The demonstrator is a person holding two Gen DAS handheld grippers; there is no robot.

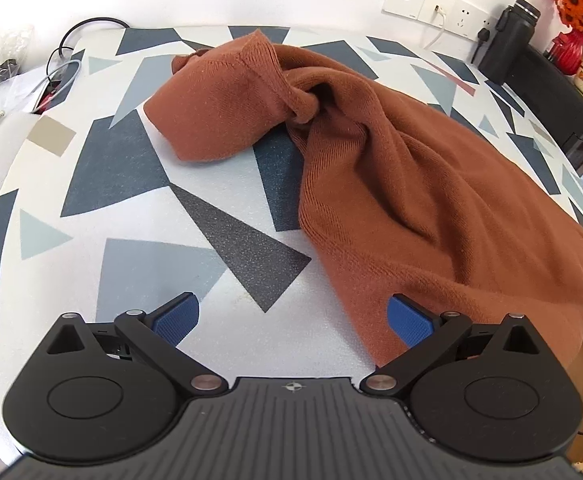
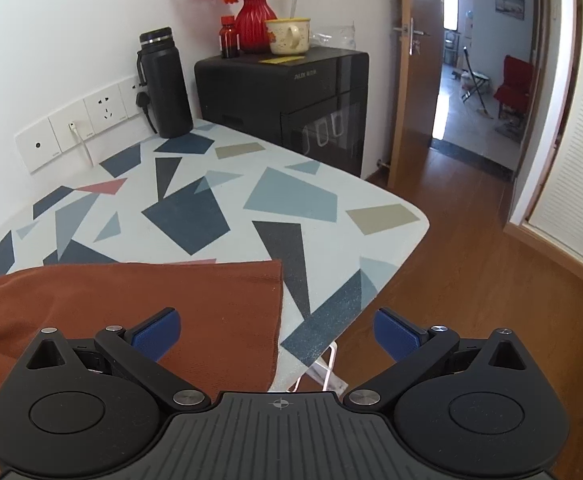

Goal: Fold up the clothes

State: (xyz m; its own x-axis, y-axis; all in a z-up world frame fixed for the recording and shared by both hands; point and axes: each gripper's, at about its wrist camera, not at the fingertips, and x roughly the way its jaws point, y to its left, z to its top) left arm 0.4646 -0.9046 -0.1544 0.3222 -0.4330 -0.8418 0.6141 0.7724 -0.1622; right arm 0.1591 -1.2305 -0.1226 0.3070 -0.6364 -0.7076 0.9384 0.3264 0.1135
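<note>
Small room, white wall, wood floor, open door on the right. Tabletop (image 1: 131, 248) with white cover printed in blue, grey and tan polygons. One rust-brown knit sweater (image 1: 411, 184) on it, crumpled: twisted knot near the middle, one bunched part lying toward the far left, main body spread toward the near right edge. In the right wrist view, a flat straight-edged part of the sweater (image 2: 171, 292) near the tabletop's near corner.

Count elsewhere: one black flask (image 2: 165, 84) against the wall, one black appliance (image 2: 287, 104) beside the tabletop, one red vase (image 2: 256, 24) of orange flowers, one cream mug (image 2: 289, 36) and one small brown bottle (image 2: 229, 38) on top of it. Row of wall sockets (image 2: 87, 124), white cable plugged in.

Left tongs (image 1: 293, 320) spread wide, empty, low over the tabletop; right blue pad over the sweater's near edge, contact unclear. Right tongs (image 2: 277, 336) also spread wide, empty, above the tabletop's corner; left pad over the cloth, right pad out past the edge over the floor.
</note>
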